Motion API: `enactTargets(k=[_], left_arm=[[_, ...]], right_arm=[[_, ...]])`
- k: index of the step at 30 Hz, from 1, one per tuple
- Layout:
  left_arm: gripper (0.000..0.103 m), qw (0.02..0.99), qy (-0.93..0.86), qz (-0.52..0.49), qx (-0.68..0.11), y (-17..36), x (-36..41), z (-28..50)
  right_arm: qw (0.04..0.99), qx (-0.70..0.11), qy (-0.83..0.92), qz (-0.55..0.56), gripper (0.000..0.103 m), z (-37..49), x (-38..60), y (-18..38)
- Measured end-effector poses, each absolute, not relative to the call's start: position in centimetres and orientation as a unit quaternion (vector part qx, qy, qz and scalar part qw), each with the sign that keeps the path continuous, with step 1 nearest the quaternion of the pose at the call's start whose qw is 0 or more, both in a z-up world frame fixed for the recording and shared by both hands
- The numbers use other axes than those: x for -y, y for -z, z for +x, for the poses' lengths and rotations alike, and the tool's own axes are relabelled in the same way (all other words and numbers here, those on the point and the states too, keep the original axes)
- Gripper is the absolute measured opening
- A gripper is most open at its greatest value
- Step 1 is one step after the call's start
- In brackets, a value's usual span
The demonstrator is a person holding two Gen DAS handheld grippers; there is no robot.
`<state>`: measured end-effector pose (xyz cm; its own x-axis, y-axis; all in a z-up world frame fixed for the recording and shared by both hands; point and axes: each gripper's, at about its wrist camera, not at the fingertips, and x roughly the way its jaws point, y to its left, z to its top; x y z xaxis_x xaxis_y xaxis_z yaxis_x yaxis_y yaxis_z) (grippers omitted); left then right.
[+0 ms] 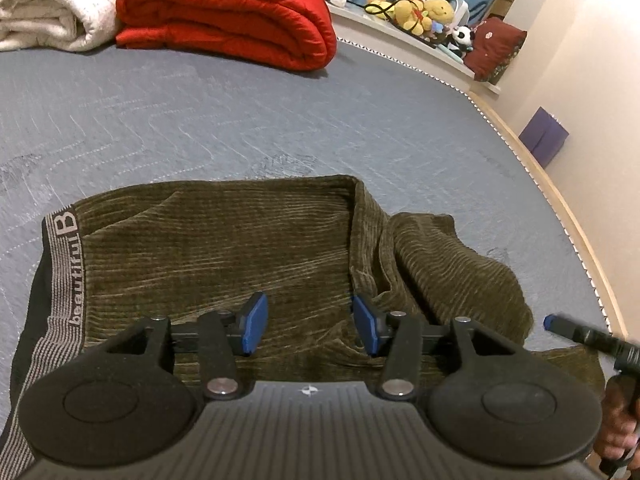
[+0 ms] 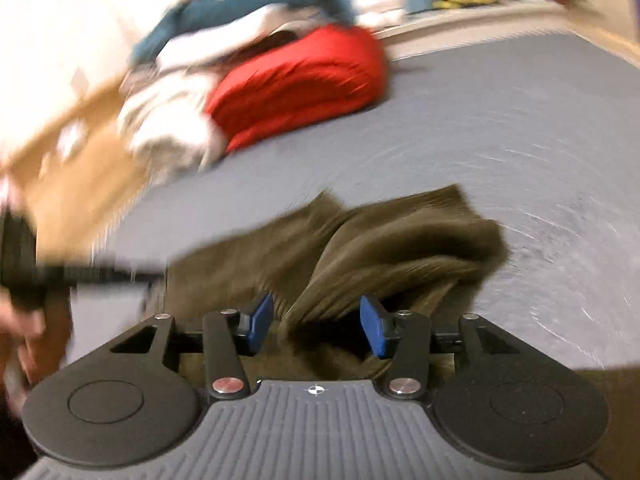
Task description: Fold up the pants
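1. Left wrist view: pants (image 1: 248, 248) lie on the grey bed (image 1: 240, 120), waistband (image 1: 64, 280) at the left edge, legs doubled over into a rumpled heap on the right. That looks like a half-done fold; the right side needs squaring up.
2. Left gripper (image 1: 310, 322) hangs over the middle of the cloth, jaws apart, nothing between the pads. Probably lined up to pin or pinch the fabric.
3. Right gripper's tip (image 1: 576, 330) shows at the right edge, clear of the cloth, with a hand (image 1: 618, 420) on its grip.
4. Red quilt (image 1: 228, 16) and white blanket (image 1: 52, 8) sit well apart at the far end, which leaves room to work.
5. Right wrist view, heavily blurred: right gripper (image 2: 316, 326) has jaws apart with a fabric ridge in the gap; I can't tell if the pads touch it.
6. The bunched leg end (image 2: 400, 240) lies just ahead, likely the next grab.
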<state>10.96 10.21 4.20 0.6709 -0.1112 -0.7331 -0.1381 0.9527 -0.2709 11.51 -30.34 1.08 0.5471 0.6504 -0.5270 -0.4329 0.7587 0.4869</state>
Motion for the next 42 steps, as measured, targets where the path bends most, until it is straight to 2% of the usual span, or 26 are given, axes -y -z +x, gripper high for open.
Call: enactTargets(k=[5,11,16,18,19,20,23,28,31,34,38,42], left_arm=[[0.055,0.899,-0.006,-0.162,-0.408,-4.2,-9.9,11.0],[0.057,0.896,-0.013,-0.169,-0.410,-4.2,-9.9,11.1],[0.060,0.894,-0.024,-0.179,-0.409,-4.2,-10.3,11.7],[0.061,0.893,-0.028,-0.182,-0.410,-4.1,-10.2,12.0],[0.061,0.893,-0.028,-0.181,-0.411,-4.0,-10.2,12.1],[0.061,0.892,-0.029,-0.180,-0.413,-3.9,-10.2,12.3],[0.062,0.890,-0.030,-0.175,-0.419,-3.4,-10.2,12.7],[0.062,0.887,-0.036,-0.178,-0.424,-2.8,-10.4,13.5],[0.062,0.886,-0.037,-0.183,-0.424,-2.8,-10.6,13.9],[0.062,0.885,-0.038,-0.186,-0.426,-2.8,-10.7,14.3],[0.062,0.883,-0.039,-0.190,-0.427,-2.6,-10.9,14.6],[0.064,0.882,-0.037,-0.192,-0.428,-2.6,-10.8,14.8]], right_arm=[[0.837,-0.393,-0.249,0.289,0.052,14.6,33.5,1.8],[0.784,-0.445,-0.208,0.380,0.053,17.6,33.5,6.3],[0.766,-0.458,-0.159,0.422,0.052,19.9,32.7,8.8],[0.778,-0.450,-0.143,0.415,0.041,20.8,31.7,8.5],[0.789,-0.444,-0.132,0.403,0.029,21.1,31.1,8.1],[0.798,-0.439,-0.127,0.394,0.024,21.4,30.7,7.8],[0.840,-0.418,-0.112,0.329,0.020,22.1,29.1,6.1],[0.890,-0.389,-0.138,0.195,0.019,22.9,26.6,3.0],[0.884,-0.422,-0.136,0.149,0.019,23.4,26.2,2.1],[0.860,-0.474,-0.090,0.170,0.019,23.8,27.8,2.4],[0.861,-0.461,-0.055,0.210,0.020,23.0,30.7,0.5],[0.831,-0.473,-0.097,0.275,0.020,21.8,32.2,-0.3]])
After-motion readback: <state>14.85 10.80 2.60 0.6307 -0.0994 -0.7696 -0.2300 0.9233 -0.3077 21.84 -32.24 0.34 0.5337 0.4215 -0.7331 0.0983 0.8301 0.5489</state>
